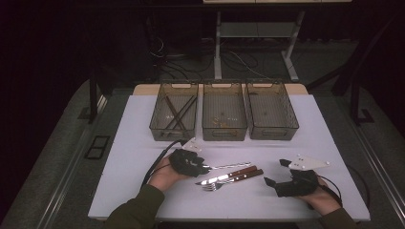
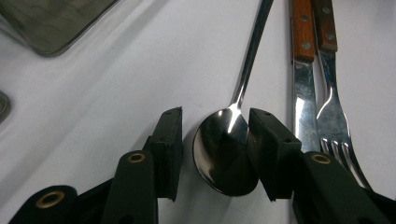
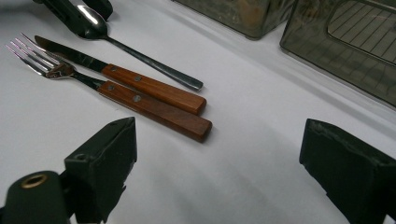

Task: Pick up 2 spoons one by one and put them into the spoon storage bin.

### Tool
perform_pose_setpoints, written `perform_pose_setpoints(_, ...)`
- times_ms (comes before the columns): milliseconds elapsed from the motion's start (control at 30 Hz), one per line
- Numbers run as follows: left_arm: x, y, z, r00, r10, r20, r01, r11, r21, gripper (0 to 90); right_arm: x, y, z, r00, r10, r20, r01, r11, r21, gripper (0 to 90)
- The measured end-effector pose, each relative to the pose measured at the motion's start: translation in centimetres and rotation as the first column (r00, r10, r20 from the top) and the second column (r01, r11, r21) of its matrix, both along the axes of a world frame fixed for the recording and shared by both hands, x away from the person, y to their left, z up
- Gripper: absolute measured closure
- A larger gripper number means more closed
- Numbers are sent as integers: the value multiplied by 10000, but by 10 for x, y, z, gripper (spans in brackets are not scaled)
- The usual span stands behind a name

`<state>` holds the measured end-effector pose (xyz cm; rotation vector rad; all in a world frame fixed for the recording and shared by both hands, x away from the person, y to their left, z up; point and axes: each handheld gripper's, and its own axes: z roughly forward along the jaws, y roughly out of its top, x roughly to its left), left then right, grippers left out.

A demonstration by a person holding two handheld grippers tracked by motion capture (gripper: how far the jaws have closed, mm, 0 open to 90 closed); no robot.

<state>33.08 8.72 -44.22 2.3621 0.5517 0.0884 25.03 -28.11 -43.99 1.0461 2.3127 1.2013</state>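
**Left gripper brackets the spoon bowl on the white table**

At the far left of the back row stands the left basket [image 1: 174, 117], holding a few dark sticks; the middle basket [image 1: 224, 118] and the right basket [image 1: 271, 115] sit just beside it in a line, all on the table [image 1: 133, 162].

In front of them, the left gripper [image 1: 206, 168] rests low on the table, held by the person's left hand [image 1: 165, 175]. In the left gripper view its jaws stand partly apart with the bowl of the spoon [image 2: 225, 156] between them. The right-hand pad overlaps the bowl's edge; a narrow gap shows beside the other pad, so the spoon is bracketed but not clamped. The spoon lies flat, its handle pointing away from the gripper.

Just right of the spoon lie the knife [image 2: 302, 93] and the fork [image 2: 332, 116], side by side and touching along their wooden handles.

Farther right, well apart from the cutlery, the right gripper [image 1: 275, 172] sits on the table in the right hand [image 1: 325, 199]. Its jaws stand wide apart with only bare table between them.
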Motion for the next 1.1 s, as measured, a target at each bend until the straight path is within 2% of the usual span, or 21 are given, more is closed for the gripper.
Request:
perform_pose_setpoints(33, -2, -1, 0, 9999, 134, -43, -135, 9999, -37, 554, 0, 0, 0, 10000, -6, 10, 6, 10000, -8, 113)
perform_pose_setpoints(100, -2, -1, 0, 9998, -144, 169, 142, 9998, 134, 564, 0, 0, 0, 10000, 0, 14, 0, 10000, -12, 113)
perform_pose_setpoints(133, -5, -2, 0, 9999, -80, 86, 78, 9999, 138, 569, 0, 0, 0, 10000, -7, 12, 7, 10000, -15, 113)
perform_pose_setpoints(233, -5, -2, 1, 9994, -257, 231, 253, 9995, 204, 584, 0, 0, 0, 10000, -21, 28, 21, 10000, 0, 113)
perform_pose_setpoints(267, -7, -3, 1, 9998, -145, 120, 143, 9998, 157, 595, 0, 0, 0, 10000, -16, 25, 16, 10000, -5, 113)
perform_pose_setpoints(467, -8, -3, 1, 9995, -248, 186, 243, 9993, 271, 649, 0, 0, 0, 10000, 4, 23, -4, 10000, -44, 113)
perform_pose_setpoints(667, -7, 1, 3, 9997, -188, 127, 185, 9996, 216, 727, 0, 0, 0, 10000, 12, 22, -12, 10000, -51, 113)
perform_pose_setpoints(800, -6, 2, 5, 9995, -245, 190, 243, 9997, 94, 781, 0, 0, 0, 10000, 19, 49, -19, 10000, -46, 113)
perform_pose_setpoints(967, -7, 4, 8, 9998, -198, -81, 195, 9989, -425, 851, 0, 0, 0, 10000, 32, 60, -32, 10000, -24, 113)
perform_pose_setpoints(1100, -8, 3, 9, 9997, -236, -87, 232, 9986, -470, 874, 0, 0, 0, 10000, 37, 64, -37, 10000, -34, 113)
